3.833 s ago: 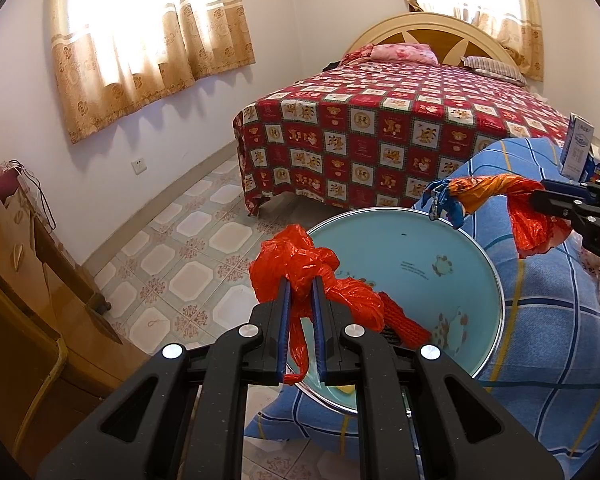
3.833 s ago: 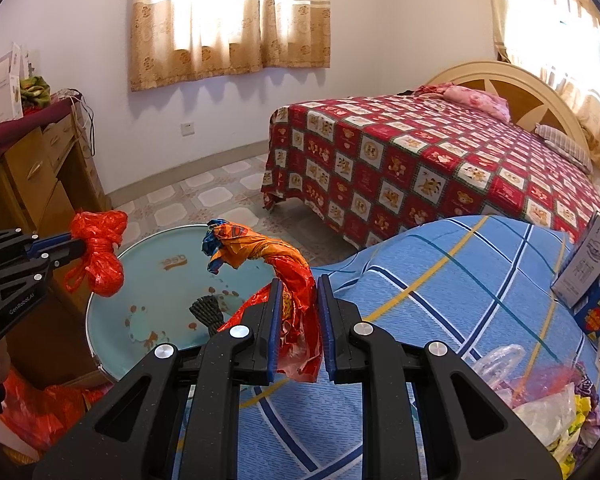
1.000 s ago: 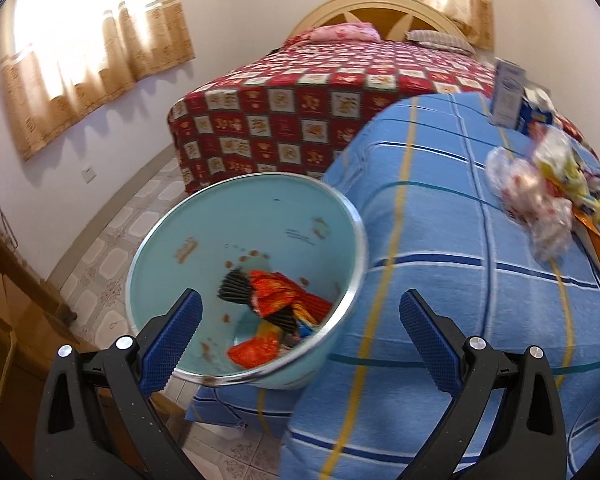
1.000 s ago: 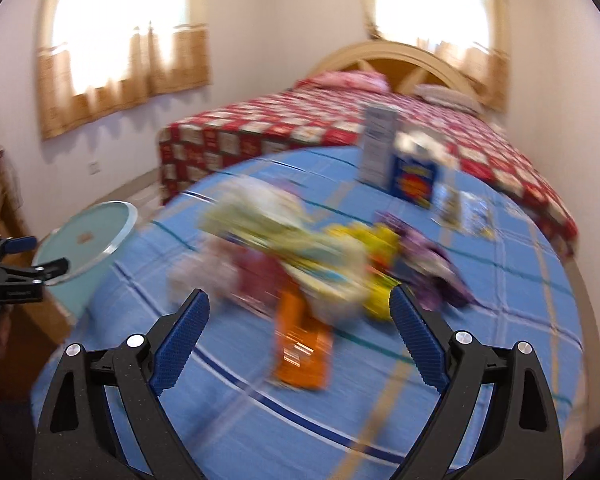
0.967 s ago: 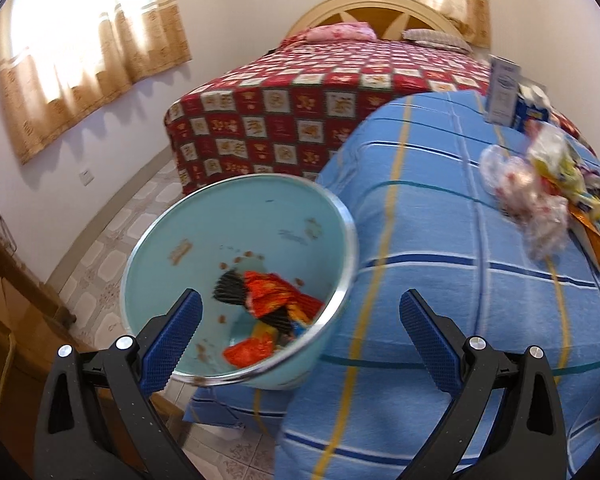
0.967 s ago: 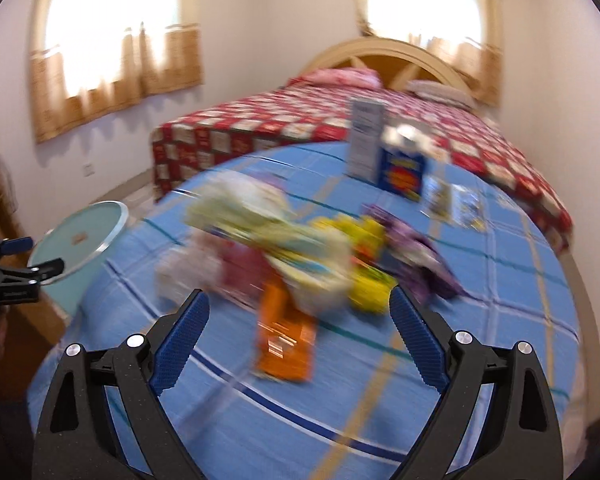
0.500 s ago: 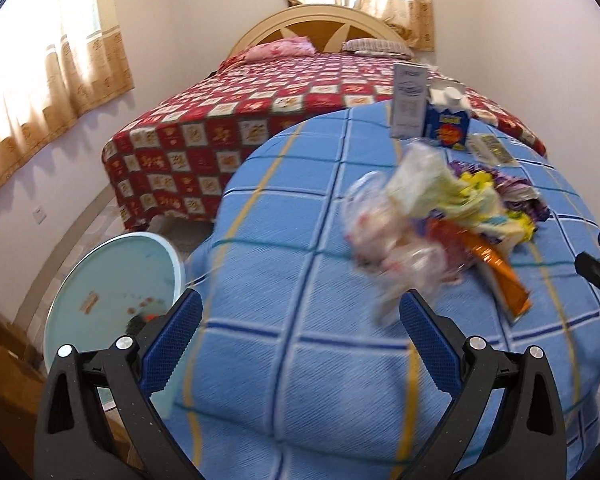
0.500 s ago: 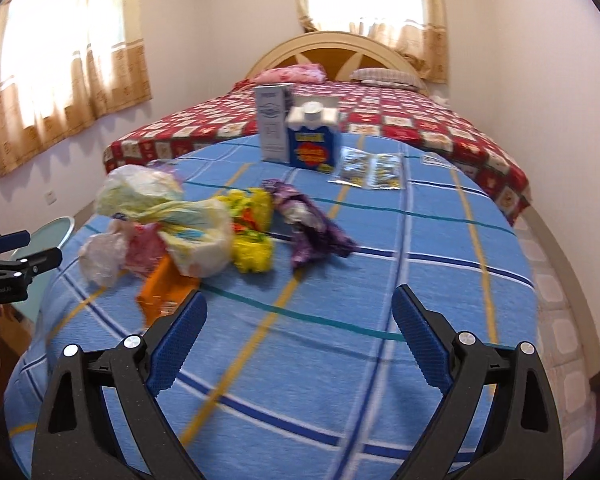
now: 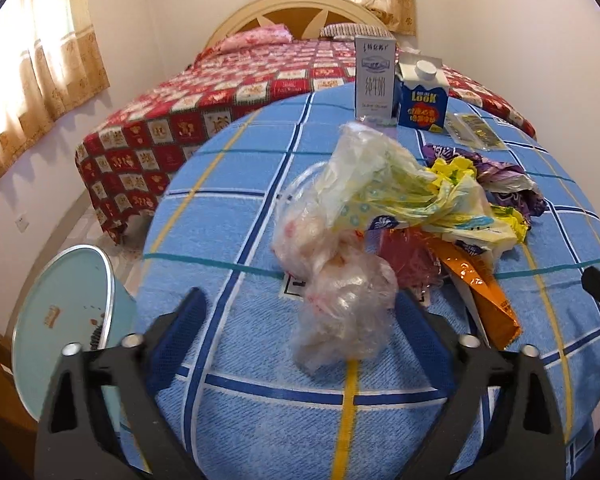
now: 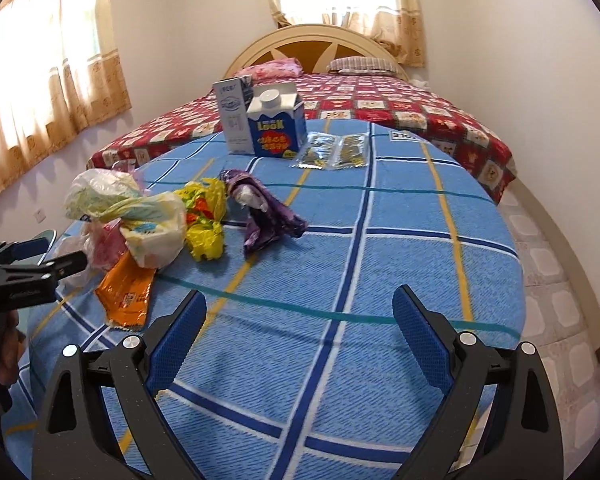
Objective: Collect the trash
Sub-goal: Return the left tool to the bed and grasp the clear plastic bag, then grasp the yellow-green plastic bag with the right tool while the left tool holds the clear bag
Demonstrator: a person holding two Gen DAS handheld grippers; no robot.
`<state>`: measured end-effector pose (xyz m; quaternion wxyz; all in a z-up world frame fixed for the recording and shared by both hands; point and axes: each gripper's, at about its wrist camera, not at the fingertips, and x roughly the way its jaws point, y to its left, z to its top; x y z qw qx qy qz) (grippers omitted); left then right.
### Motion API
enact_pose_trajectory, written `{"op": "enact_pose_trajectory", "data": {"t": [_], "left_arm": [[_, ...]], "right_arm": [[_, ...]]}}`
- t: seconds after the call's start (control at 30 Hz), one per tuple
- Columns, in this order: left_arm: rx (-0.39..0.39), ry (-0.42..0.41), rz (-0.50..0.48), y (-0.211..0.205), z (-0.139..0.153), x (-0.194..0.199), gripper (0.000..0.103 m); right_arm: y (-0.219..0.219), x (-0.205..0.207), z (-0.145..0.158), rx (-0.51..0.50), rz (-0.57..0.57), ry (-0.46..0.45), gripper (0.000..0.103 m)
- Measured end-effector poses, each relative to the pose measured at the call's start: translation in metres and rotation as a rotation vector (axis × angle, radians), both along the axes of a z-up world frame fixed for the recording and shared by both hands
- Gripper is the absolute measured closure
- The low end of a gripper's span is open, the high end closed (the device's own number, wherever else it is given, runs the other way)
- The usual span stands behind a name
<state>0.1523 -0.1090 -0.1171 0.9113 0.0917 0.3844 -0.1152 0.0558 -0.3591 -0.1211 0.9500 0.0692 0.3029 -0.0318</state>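
- Since a second ago we have swung our left gripper (image 9: 300, 320) away from the pale blue bin (image 9: 66, 320), which then filled its view and now sits low at its left edge; the red bags we held earlier are gone from both grippers.
- Our left gripper is spread wide and holds nothing; a crumpled clear plastic bag (image 9: 342, 308) lies on the blue checked tablecloth (image 9: 228, 216) between its fingers, just ahead of the tips.
- Beyond that bag, to the right, we see the rest of the trash heap: a pale yellow-white bag (image 9: 396, 196), an orange wrapper (image 9: 480, 288), yellow wrappers (image 9: 452, 168) and a purple wrapper (image 9: 508, 184).
- Our right gripper (image 10: 300, 320) is also spread wide and empty, over bare cloth; the heap lies ahead and to its left.
- Farther ahead stand a blue carton (image 10: 276, 128) and a white carton (image 10: 234, 120), touching, with flat packets (image 10: 334, 150) just right of them.
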Motion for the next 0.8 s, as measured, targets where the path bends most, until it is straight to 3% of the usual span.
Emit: {"op": "enact_pose_trajectory", "data": {"t": [0.03,0.13,0.23,0.4,0.63,0.8], "left_arm": [[-0.016,0.020,-0.018,0.001,-0.002,0.001,0.048],[-0.055,0.066,-0.066,0.006,-0.004,-0.003,0.079],[-0.063,0.048,-0.087,0.016,0.004,-0.012,0.085],[-0.058,-0.002,-0.094,0.035,0.020,-0.031,0.085],[-0.021,-0.062,-0.027,0.072,0.032,-0.043,0.085],[-0.019,-0.058,0.023,0.096,0.031,-0.038,0.085]], "right_arm": [[0.001,0.000,0.000,-0.001,0.003,0.000,0.010],[0.006,-0.001,-0.001,-0.001,0.010,0.002,0.010],[0.010,-0.002,0.000,-0.001,0.014,-0.002,0.010],[0.017,0.001,0.006,0.007,0.027,-0.011,0.010],[0.036,0.018,0.020,0.007,0.059,-0.029,0.010],[0.061,0.043,0.027,0.008,0.109,-0.009,0.010]]}}
